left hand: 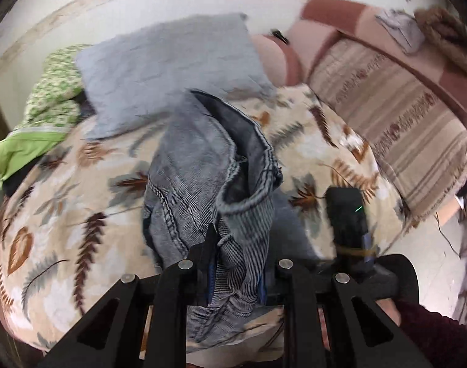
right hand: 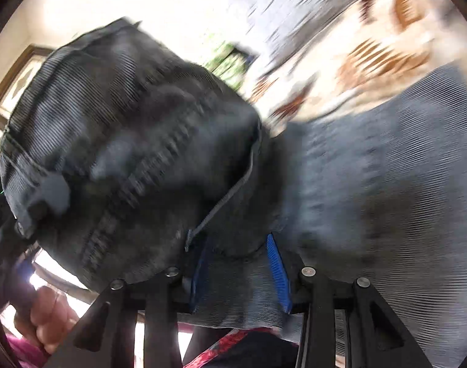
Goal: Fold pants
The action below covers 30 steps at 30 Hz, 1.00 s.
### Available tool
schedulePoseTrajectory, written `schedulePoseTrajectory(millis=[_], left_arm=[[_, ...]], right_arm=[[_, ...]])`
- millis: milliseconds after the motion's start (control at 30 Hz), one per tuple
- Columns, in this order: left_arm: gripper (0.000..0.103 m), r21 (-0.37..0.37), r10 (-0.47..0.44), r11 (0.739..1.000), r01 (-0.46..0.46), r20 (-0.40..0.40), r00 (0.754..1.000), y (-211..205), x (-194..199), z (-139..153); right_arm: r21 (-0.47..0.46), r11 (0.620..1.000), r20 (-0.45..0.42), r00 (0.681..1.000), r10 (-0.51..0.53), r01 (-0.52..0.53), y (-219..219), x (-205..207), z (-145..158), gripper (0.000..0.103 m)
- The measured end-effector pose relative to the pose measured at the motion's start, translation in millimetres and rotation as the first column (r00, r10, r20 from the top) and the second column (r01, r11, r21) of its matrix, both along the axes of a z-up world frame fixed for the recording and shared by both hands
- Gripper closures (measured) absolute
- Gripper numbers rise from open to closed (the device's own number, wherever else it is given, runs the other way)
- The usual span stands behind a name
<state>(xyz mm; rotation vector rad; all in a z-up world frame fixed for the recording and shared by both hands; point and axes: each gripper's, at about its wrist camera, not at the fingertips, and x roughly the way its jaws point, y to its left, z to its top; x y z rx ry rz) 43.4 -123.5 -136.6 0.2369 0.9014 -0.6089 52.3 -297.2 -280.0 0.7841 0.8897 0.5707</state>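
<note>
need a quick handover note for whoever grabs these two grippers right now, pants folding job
Left gripper: shut on a bunch of the grey corduroy pants, holding them up over the leaf-print blanket.
Right gripper: pants fabric between its blue pads; it looks gripped, but the view is blurred.
Pants: bunched and hanging between both grippers; part trails onto the blanket.
Done: pants picked up.
Left: spread them flat on the blanket, then fold. No fold shows yet.

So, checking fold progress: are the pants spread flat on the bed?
No. The pants hang bunched, lifted off the bedspread, pinched by both grippers' jaws.
</note>
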Motion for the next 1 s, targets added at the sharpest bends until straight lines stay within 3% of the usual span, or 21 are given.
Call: schedulePoseTrajectory(millis=[67, 200, 333, 433, 500, 567, 633, 733, 867, 1000], left_arm=[[0.081, 0.021, -0.044, 0.999, 0.045, -0.038, 0.998, -24.1, 3.5, -17.5], [0.08, 0.064, -0.117, 0.99, 0.125, -0.11, 0.987, -73.0, 8.4, -64.9], [0.076, 0.118, -0.144, 0.978, 0.174, -0.224, 0.964, -102.1, 8.8, -111.6], [0.067, 0.08, -0.178, 0.977, 0.2, -0.219, 0.959, -97.4, 1.3, -103.3], [0.06, -0.004, -0.209, 0.977, 0.212, -0.175, 0.962, -81.1, -0.6, -76.8], [0.034, -0.059, -0.211, 0.977, 0.206, -0.093, 0.973, -62.8, -0.6, -51.7], [0.022, -0.078, -0.173, 0.982, 0.173, 0.008, 0.985, -37.8, 0.8, -31.2], [0.021, 0.011, -0.076, 0.997, 0.075, 0.072, 0.995, -6.2, 20.2, -32.9], [0.022, 0.079, 0.078, 0.994, -0.077, -0.008, 0.997, 28.2, 58.2, -70.6], [0.024, 0.167, 0.132, 0.977, -0.133, 0.017, 0.991, 26.2, 88.5, -101.9]], right_arm=[[-0.039, 0.996, 0.026, 0.996, -0.085, 0.086, -31.1, -12.7, 8.2, 0.062], [0.057, 0.98, -0.005, 0.981, -0.192, 0.192, -78.7, -26.4, 1.4, 0.062], [-0.128, 0.915, -0.12, 0.909, -0.398, 0.384, -112.3, -31.7, -16.6, 0.062], [-0.192, 0.847, -0.129, 0.843, -0.522, 0.495, -135.0, -39.4, -19.6, 0.062], [-0.199, 0.826, -0.089, 0.829, -0.552, 0.528, -137.3, -40.9, -13.5, 0.062], [-0.21, 0.822, -0.039, 0.835, -0.549, 0.53, -132.7, -42.3, -2.4, 0.062], [-0.233, 0.831, 0.008, 0.855, -0.518, 0.506, -119.5, -33.4, 11.4, 0.062], [-0.279, 0.848, 0.067, 0.89, -0.451, 0.45, -99.9, -7.0, 28.7, 0.062], [-0.322, 0.878, 0.116, 0.935, -0.335, 0.354, -70.3, 18.4, 46.0, 0.062], [-0.414, 0.872, 0.1, 0.966, -0.24, 0.26, -39.0, 59.2, 44.9, 0.064]])
